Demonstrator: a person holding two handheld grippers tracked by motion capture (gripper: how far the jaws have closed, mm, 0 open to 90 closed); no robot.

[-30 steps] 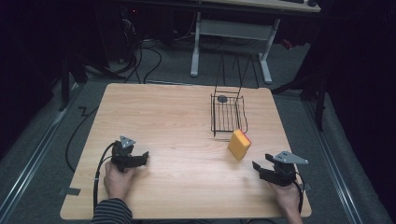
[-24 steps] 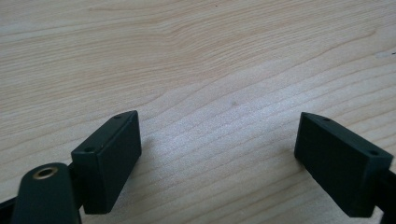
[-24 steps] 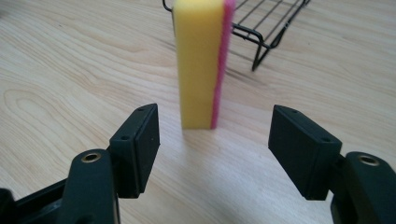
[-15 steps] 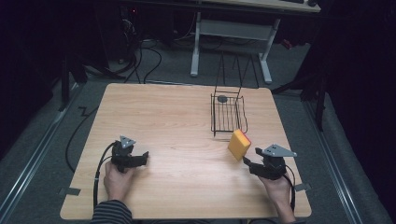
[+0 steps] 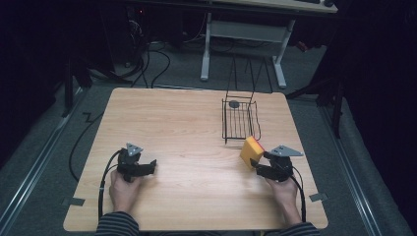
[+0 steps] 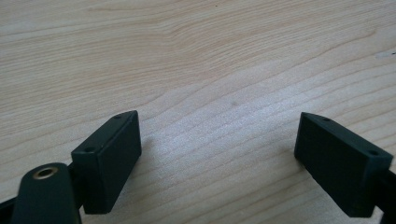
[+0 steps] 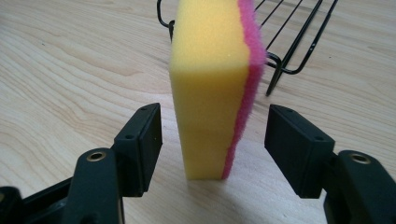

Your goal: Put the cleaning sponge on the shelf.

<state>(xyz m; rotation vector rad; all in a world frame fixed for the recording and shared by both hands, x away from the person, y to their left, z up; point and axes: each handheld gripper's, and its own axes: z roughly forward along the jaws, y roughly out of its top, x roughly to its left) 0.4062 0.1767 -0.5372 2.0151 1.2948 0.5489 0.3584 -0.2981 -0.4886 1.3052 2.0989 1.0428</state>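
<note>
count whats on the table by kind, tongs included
sponge: 1
wire basket: 1
dark round thing in the basket: 1
tongs: 2, left and right
total: 5

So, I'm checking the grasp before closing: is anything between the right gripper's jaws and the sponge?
Nothing visible. The sponge stands on edge between the open jaws of the right gripper, bare table on both sides; the wire basket sits behind it.
</note>
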